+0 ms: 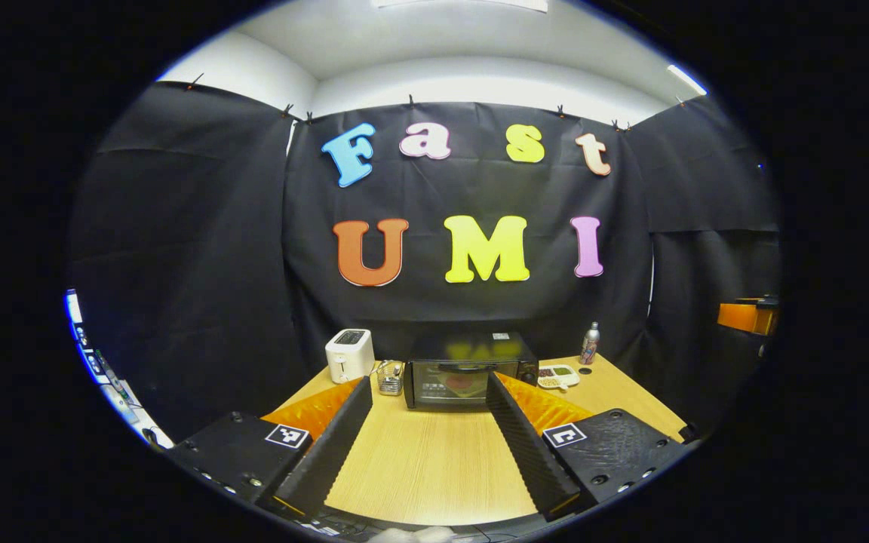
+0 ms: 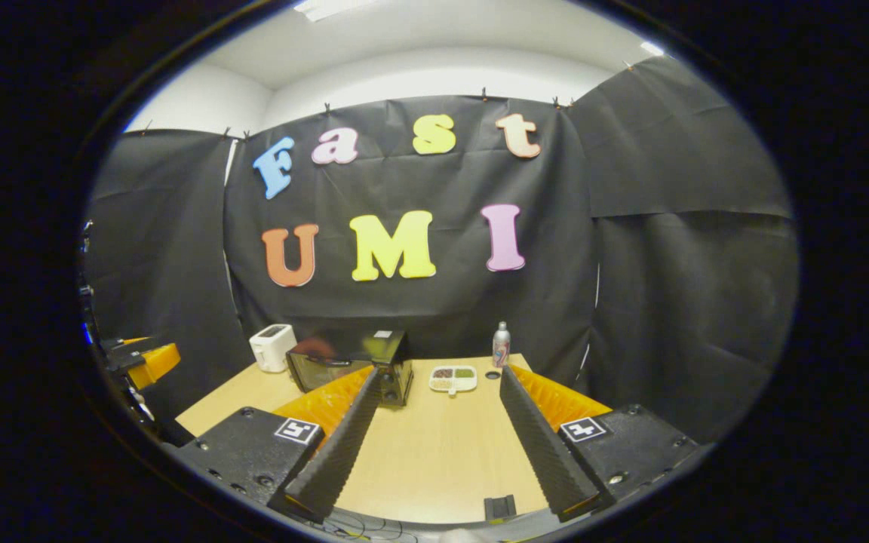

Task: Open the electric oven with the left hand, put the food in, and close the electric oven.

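Observation:
A black electric oven [image 1: 468, 371] stands at the back of the wooden table [image 1: 427, 460], its glass door closed. To its right lies a white tray of food [image 1: 557, 375] with compartments. My left gripper [image 1: 428, 388] is open, well short of the oven and pointing straight at it, nothing between its fingers. In the right gripper view the oven [image 2: 351, 362] sits left of centre and the food tray [image 2: 452, 378] lies straight ahead, far from my right gripper [image 2: 438, 381], which is also open and empty. The other gripper [image 2: 140, 360] shows at the far left.
A white toaster [image 1: 349, 354] stands left of the oven, with a small clear container [image 1: 389, 377] between them. A slim bottle [image 1: 590, 343] stands at the back right, a small dark cap [image 1: 585, 370] beside it. Black cloth walls close the booth on three sides.

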Tool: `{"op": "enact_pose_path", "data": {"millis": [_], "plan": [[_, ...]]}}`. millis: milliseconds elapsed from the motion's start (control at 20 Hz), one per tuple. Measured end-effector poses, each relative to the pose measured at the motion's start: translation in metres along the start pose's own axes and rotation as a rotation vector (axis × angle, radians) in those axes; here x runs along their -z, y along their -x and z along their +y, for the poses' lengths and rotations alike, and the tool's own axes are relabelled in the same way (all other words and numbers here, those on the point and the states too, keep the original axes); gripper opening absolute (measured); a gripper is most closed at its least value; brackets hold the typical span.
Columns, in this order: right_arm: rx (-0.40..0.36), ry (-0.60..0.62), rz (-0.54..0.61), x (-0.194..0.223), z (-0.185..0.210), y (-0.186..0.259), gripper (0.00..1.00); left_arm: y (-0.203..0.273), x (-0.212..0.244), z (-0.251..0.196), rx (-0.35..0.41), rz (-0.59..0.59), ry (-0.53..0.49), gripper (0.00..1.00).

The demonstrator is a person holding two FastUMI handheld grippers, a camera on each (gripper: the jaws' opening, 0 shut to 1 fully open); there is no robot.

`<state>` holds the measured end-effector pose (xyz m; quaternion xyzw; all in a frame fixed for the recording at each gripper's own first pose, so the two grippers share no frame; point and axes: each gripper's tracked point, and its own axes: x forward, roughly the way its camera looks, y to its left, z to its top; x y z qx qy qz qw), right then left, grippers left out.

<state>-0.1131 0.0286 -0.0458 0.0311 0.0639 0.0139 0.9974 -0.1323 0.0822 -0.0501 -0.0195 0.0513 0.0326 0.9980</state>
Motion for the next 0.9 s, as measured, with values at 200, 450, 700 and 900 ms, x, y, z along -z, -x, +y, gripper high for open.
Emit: {"op": "enact_pose_path", "data": {"millis": [200,450,700,900], "plan": [[0.021,-0.022,-0.016,0.011,-0.012,0.043,0.96,0.047,-0.018,-0.018,0.025,-0.050,-0.020,0.97],[0.049,0.038,-0.075,-0.005,-0.022,0.077,0.96,0.071,-0.028,-0.036,0.055,-0.072,-0.008,0.96],[0.023,0.059,-0.117,-0.020,-0.013,0.080,0.96,0.070,-0.037,-0.055,0.083,-0.086,-0.013,0.96],[0.015,0.058,-0.115,-0.024,-0.011,0.073,0.96,0.062,-0.044,-0.060,0.086,-0.091,0.007,0.96]]}}
